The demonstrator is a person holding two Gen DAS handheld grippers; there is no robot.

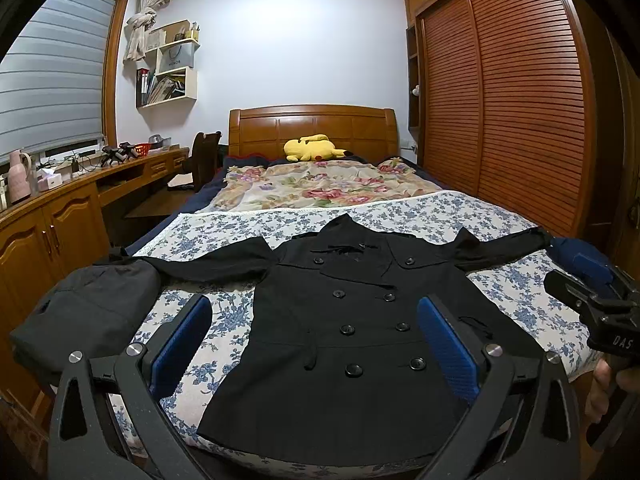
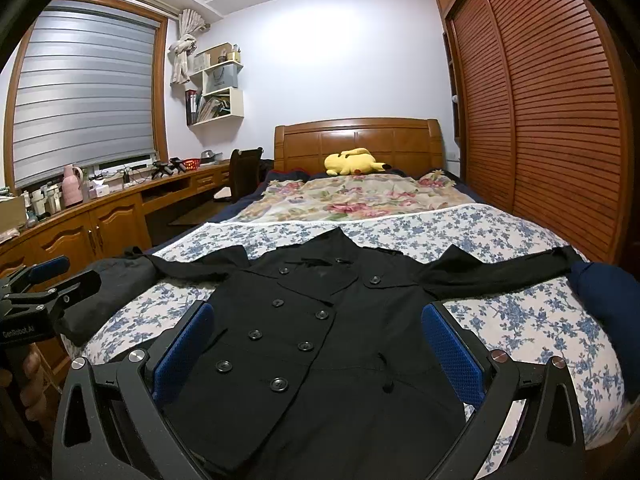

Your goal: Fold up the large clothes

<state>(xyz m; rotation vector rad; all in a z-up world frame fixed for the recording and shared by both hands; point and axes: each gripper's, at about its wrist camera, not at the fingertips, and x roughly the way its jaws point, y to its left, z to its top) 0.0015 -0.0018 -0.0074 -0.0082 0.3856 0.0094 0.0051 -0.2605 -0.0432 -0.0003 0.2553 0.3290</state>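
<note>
coat (image 1: 340, 320): black, black buttons
bedsheet (image 1: 420, 216): white, blue floral
blanket (image 1: 320, 188): cream, pink floral
plush toy (image 1: 310, 148): yellow
tong pads (image 1: 448, 344): blue

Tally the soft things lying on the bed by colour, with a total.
Black: 1, the coat spread flat
Dark grey: 1, folded garment at the left edge
Navy: 1, bundle at the right edge
Yellow: 1, plush toy by the headboard
Total: 4

Bed (image 1: 500, 216), blue-floral sheet at near end, bears a black coat (image 1: 352, 320) laid flat, sleeves spread, a dark grey garment (image 1: 88, 312) at left edge, a navy item (image 2: 604, 304) at right edge, floral blanket (image 1: 320, 188) and yellow plush (image 1: 312, 148) beyond.
</note>
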